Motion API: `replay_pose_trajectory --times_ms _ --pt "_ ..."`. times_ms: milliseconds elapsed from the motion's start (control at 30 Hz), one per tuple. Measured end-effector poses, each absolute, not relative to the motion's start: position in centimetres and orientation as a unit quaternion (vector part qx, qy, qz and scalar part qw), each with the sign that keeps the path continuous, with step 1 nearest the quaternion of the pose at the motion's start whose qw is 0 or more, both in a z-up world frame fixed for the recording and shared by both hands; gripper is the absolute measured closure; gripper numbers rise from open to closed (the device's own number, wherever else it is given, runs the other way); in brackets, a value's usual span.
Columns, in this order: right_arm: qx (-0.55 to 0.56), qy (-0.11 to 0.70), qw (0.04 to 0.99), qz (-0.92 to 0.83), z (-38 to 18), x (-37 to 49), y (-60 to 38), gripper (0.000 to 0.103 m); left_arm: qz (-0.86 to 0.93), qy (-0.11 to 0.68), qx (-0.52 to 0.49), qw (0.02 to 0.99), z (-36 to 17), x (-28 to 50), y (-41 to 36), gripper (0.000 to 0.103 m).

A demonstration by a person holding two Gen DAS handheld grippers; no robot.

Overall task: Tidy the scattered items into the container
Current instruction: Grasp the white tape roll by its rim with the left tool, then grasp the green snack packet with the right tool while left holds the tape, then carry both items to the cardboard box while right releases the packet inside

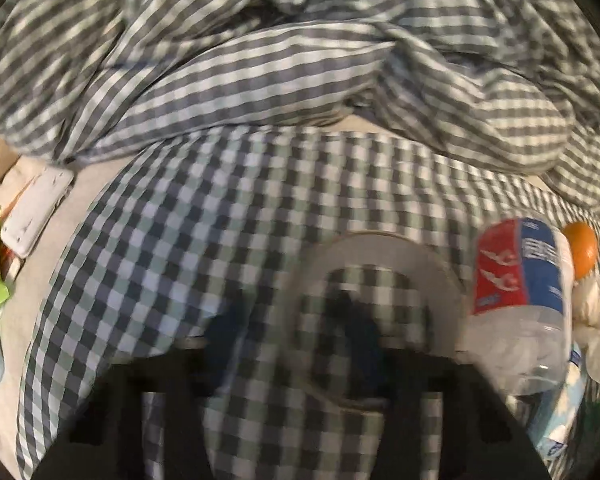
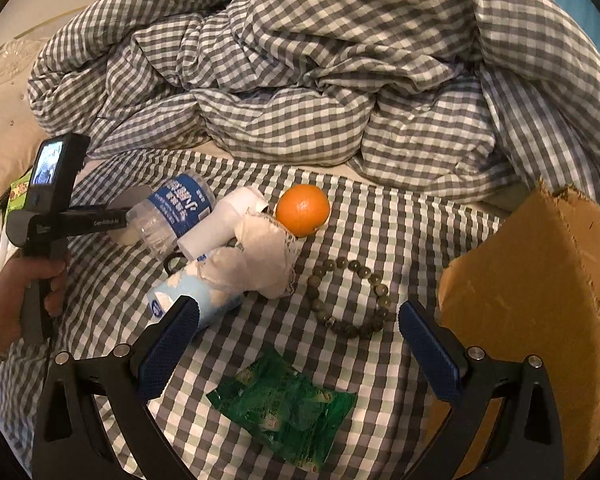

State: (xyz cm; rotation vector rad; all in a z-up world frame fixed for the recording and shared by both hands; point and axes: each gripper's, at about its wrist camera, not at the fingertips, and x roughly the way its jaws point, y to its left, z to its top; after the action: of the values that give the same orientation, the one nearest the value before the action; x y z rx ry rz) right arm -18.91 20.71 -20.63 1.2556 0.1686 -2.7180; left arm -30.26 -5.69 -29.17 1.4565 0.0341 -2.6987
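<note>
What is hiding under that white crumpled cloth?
The white cloth lies on a pale blue tube and a white tube; a dark ring peeks out. Anything more underneath is covered.

Left wrist view: low, close over checked bed sheet (image 1: 180,240), facing crumpled duvet (image 1: 300,60) at 12 o'clock; blurred. Right wrist view: higher, further back, facing same duvet. Shared: water bottle (image 1: 520,280) (image 2: 172,212), orange (image 1: 580,246) (image 2: 302,210), sheet. Left tongs (image 2: 128,216) visible at 9 o'clock in right view.
</note>
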Motion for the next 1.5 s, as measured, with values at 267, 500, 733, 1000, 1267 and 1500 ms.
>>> replay_pose_trajectory --times_ms 267,500,733,1000,1267,1500 --pt "0.458 0.046 0.085 -0.884 -23.8 -17.5 21.0 0.003 -0.880 0.035 0.471 0.052 -28.4 -29.3 -6.8 0.095" --pt "0.494 0.065 0.099 -0.861 -26.5 -17.4 19.8 0.003 -0.885 0.039 0.460 0.058 -27.4 -28.2 -7.8 0.095" --pt "0.511 0.065 0.091 -0.852 -27.4 -17.7 19.7 0.047 -0.892 0.052 0.446 0.056 -26.1 -27.5 -8.7 0.095" --pt "0.504 0.029 0.104 -0.857 -26.2 -17.0 20.3 0.065 -0.898 0.058 0.433 0.055 -24.7 -27.1 -8.7 0.095" --pt "0.467 0.014 0.126 -0.875 -22.9 -14.9 19.3 0.071 -0.908 0.054 0.412 0.051 -20.4 -24.3 -8.2 0.095" --pt "0.425 0.004 0.145 -0.893 -17.8 -12.0 19.1 0.071 -0.922 0.064 0.377 0.064 -14.7 -20.8 -7.5 0.095"
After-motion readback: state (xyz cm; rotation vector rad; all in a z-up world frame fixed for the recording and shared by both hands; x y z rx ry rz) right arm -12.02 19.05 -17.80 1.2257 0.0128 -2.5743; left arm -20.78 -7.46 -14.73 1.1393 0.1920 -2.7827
